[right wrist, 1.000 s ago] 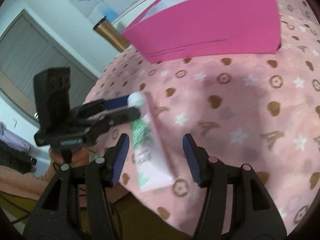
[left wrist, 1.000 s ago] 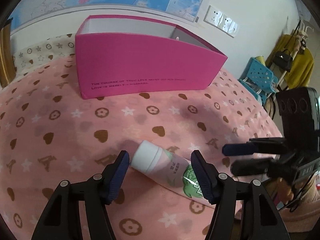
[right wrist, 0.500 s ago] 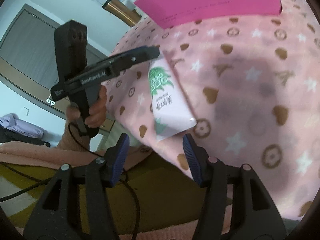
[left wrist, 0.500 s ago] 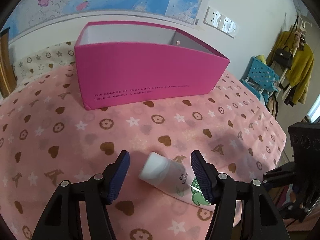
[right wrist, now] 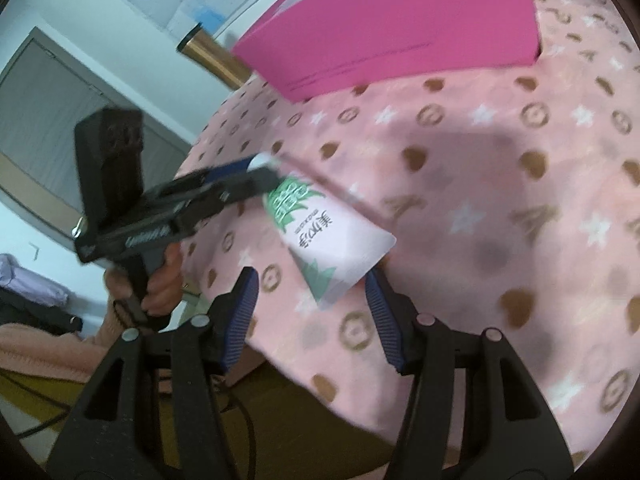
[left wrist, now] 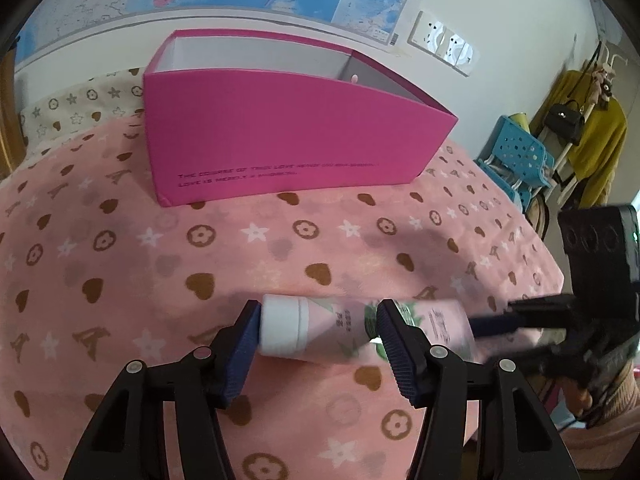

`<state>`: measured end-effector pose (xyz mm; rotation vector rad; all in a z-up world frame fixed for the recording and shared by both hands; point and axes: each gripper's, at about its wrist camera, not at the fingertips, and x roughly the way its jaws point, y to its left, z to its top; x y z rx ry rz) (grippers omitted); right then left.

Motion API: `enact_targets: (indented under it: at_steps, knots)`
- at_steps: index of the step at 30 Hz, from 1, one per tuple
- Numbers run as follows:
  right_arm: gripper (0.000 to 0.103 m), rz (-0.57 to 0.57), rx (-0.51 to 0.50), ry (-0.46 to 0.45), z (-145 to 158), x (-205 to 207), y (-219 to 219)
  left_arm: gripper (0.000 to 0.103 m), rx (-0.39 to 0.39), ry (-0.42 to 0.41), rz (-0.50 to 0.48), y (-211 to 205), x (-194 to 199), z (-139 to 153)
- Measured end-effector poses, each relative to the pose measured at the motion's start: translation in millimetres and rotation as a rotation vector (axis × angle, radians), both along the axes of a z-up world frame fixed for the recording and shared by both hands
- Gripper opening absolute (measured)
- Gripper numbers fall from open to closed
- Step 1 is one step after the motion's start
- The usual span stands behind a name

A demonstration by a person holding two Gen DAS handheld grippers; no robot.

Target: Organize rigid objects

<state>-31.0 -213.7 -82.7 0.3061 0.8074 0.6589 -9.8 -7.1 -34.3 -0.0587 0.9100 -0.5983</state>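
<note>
lying on its side on the pink patterned blanket [left wrist: 120, 248], the tube [left wrist: 340, 330] is pale pink with a white screw cap, green leaf artwork around its middle and dark printed characters on the body; its flat crimped tail is wide and squared off. it rests near the blanket's front edge, towards the right corner, well apart from the pink box [left wrist: 280, 148] that stands open-topped at the far side.

in the left wrist view the left gripper [left wrist: 316, 340] straddles the cap end: the cap's flat end is against the left pad, and the right pad sits at the tube's middle over the green print. its jaws have just been closing, with the tube between them; whether both pads already press cannot be told.

in the right wrist view the right gripper [right wrist: 310, 312] is held half open at the tail end. the crimped tail [right wrist: 352, 256] pokes down between its pads, its corner close to the right pad, with a clear gap to the left one. a hand [right wrist: 160, 280] grips the handle of the left gripper.
</note>
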Motion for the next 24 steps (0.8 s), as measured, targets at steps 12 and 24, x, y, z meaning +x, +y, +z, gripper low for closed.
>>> enact_targets:
  at_steps: [12, 24]
  knots:
    - [0.058, -0.140, -0.048, -0.069, 14.3, 36.6, -37.1, 0.059, -0.011, 0.004, -0.035, -32.0, 8.4, 2.2]
    - [0.058, -0.197, -0.051, -0.067, 8.3, 54.1, -55.4, 0.057, 0.027, 0.003, -0.028, -39.6, 10.2, 1.9]
